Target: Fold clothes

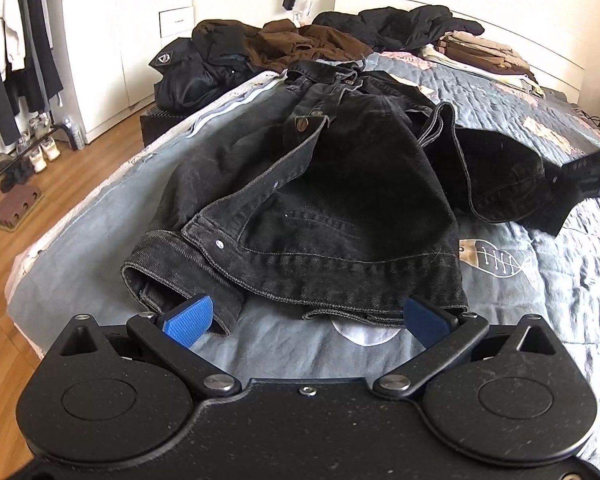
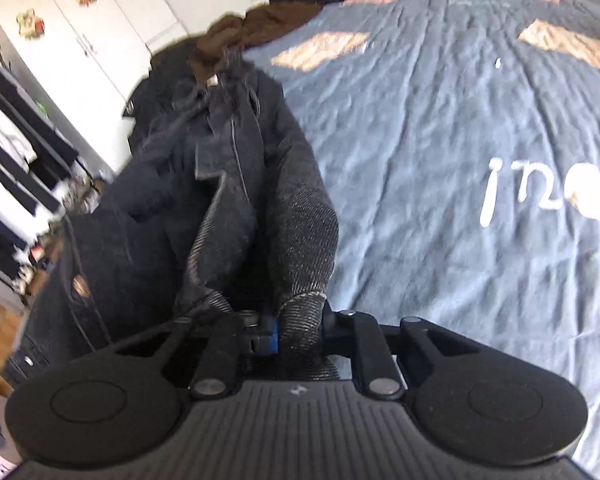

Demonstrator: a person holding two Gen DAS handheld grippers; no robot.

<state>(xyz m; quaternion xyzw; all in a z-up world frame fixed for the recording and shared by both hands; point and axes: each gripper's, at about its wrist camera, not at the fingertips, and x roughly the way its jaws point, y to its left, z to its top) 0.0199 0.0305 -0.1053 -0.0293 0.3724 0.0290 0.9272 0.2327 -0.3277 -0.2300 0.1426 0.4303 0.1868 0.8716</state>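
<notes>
My left gripper (image 1: 306,318) hangs wide open at the bottom of its frame, just short of the black denim jacket's (image 1: 320,200) hem on the grey-blue bedspread (image 1: 92,248). My right gripper (image 2: 296,332) is clamped on the jacket's sleeve cuff (image 2: 300,320), low in its view's centre.

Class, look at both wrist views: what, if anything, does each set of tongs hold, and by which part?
The right tongs grip the black denim jacket by a sleeve end. The left tongs stand open just short of its hem, holding nothing.
</notes>
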